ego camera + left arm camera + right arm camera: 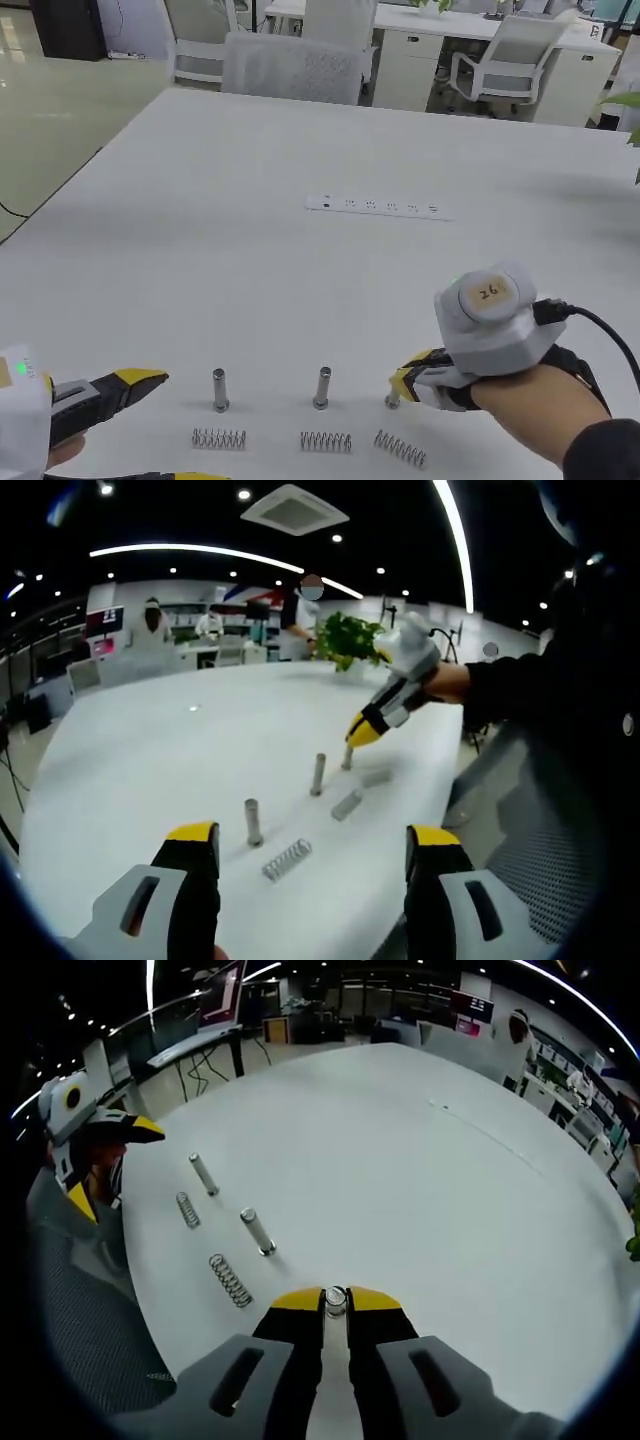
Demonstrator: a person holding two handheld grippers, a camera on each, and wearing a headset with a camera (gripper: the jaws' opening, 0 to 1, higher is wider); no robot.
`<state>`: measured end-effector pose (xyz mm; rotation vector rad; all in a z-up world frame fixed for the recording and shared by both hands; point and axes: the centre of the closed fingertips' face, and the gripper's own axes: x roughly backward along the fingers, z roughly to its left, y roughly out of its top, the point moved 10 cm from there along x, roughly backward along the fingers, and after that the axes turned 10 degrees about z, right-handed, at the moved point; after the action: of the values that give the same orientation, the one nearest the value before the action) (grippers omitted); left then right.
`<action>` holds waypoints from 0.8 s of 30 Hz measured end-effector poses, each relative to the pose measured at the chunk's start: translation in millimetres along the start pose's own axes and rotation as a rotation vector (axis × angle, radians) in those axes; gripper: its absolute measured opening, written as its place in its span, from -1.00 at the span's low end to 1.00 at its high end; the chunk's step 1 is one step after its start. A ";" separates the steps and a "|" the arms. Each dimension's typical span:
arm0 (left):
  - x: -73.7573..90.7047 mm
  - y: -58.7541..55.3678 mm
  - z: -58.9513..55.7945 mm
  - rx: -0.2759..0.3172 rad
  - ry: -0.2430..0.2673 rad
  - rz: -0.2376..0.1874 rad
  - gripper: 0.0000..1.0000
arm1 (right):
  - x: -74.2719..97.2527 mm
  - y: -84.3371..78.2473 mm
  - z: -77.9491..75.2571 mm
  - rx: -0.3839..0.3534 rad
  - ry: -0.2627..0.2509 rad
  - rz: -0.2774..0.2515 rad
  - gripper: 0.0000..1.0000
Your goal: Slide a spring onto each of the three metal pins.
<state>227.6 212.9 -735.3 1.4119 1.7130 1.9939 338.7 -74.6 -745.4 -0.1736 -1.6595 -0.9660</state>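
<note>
Three short metal pins stand in a row near the table's front edge: left pin [220, 390], middle pin [322, 387], right pin [392, 401]. In front of each lies a spring: left spring [218, 438], middle spring [326, 441], right spring [400, 449]. My right gripper [405, 385] is shut on the right pin [335, 1300], whose top shows between the yellow tips. My left gripper [165, 428] hovers open at the left of the row, nothing between its fingers [195, 835]. From the left gripper view, the left pin [253, 822] and left spring [286, 858] are closest.
A white power strip [372, 207] lies across the middle of the white table [300, 280]. Office chairs [290, 65] and desks stand beyond the far edge. The front edge runs just below the springs.
</note>
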 end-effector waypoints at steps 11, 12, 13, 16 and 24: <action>-0.1 -0.6 -0.2 0.000 -0.002 0.003 0.44 | -0.9 -1.9 1.4 0.006 0.005 -0.002 -0.84; -0.1 -0.7 -0.2 0.000 -0.002 0.003 0.44 | -1.2 -2.1 1.3 0.009 0.004 -0.001 -0.84; 0.0 -0.8 -0.1 0.000 -0.002 0.003 0.44 | -1.2 -2.2 1.3 0.010 0.002 -0.001 -0.83; 0.0 -0.9 -0.2 -0.001 -0.002 0.003 0.44 | -1.1 -2.7 0.7 0.011 0.000 -0.002 -0.80; 0.0 -1.0 -0.4 -0.001 -0.002 0.003 0.44 | -0.9 -3.8 0.9 0.015 -0.003 -0.003 -0.72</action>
<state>226.9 213.0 -736.0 1.4171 1.7094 1.9936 336.2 -76.1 -748.1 -0.1625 -1.6696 -0.9554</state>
